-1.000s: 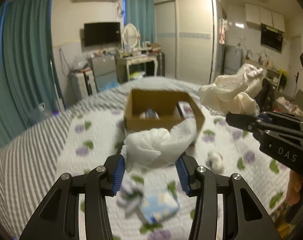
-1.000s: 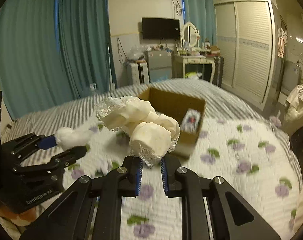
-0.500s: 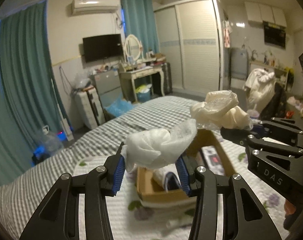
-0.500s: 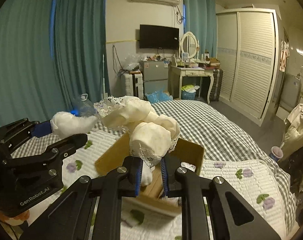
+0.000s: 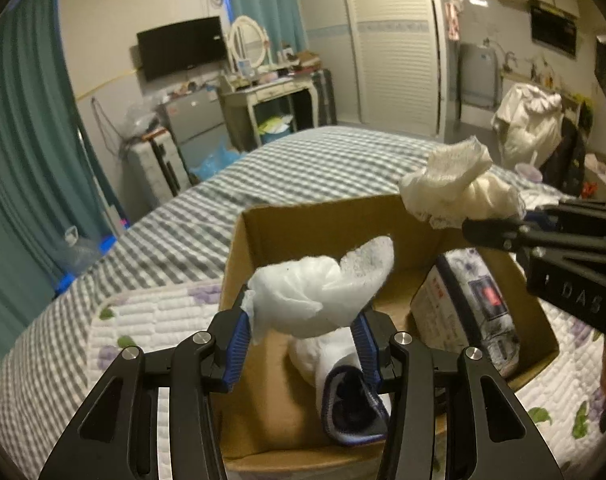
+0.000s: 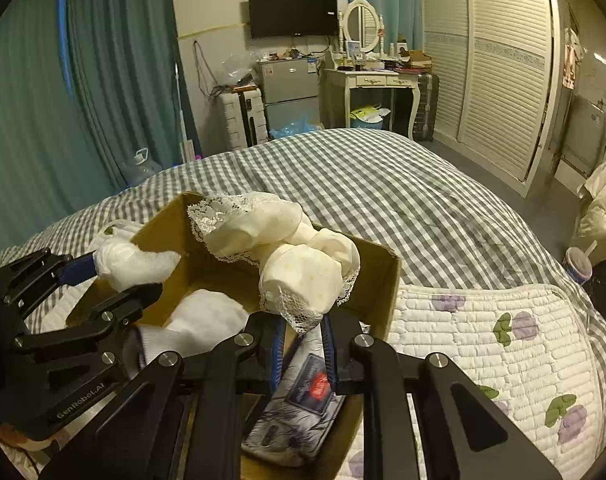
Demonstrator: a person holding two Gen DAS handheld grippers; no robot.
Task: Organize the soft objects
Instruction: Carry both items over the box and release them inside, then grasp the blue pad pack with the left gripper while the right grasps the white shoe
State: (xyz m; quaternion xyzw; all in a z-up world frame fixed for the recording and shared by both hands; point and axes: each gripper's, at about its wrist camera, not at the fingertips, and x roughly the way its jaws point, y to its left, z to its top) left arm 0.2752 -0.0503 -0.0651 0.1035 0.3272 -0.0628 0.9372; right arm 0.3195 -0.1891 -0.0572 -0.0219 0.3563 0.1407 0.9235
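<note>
My left gripper (image 5: 303,336) is shut on a white crumpled cloth (image 5: 319,296) and holds it over the open cardboard box (image 5: 323,220). My right gripper (image 6: 303,346) is shut on a cream lace-trimmed garment (image 6: 299,256) and holds it above the same box (image 6: 377,280). Inside the box lie a white sock with a dark cuff (image 5: 343,400) and a printed tissue pack (image 5: 467,308). The right gripper with the cream garment (image 5: 459,188) shows at the right of the left wrist view. The left gripper with the white cloth (image 6: 131,260) shows at the left of the right wrist view.
The box sits on a bed with a flower-print quilt (image 6: 503,340) over a grey checked cover (image 6: 383,184). Teal curtains (image 6: 115,72), a small fridge (image 6: 291,92), a dressing table (image 6: 375,80) and a wardrobe (image 6: 499,52) stand beyond the bed.
Both grippers have moved forward and down with their cloths, from high above the bed to just over the open box. The box now fills the lower part of both views.
</note>
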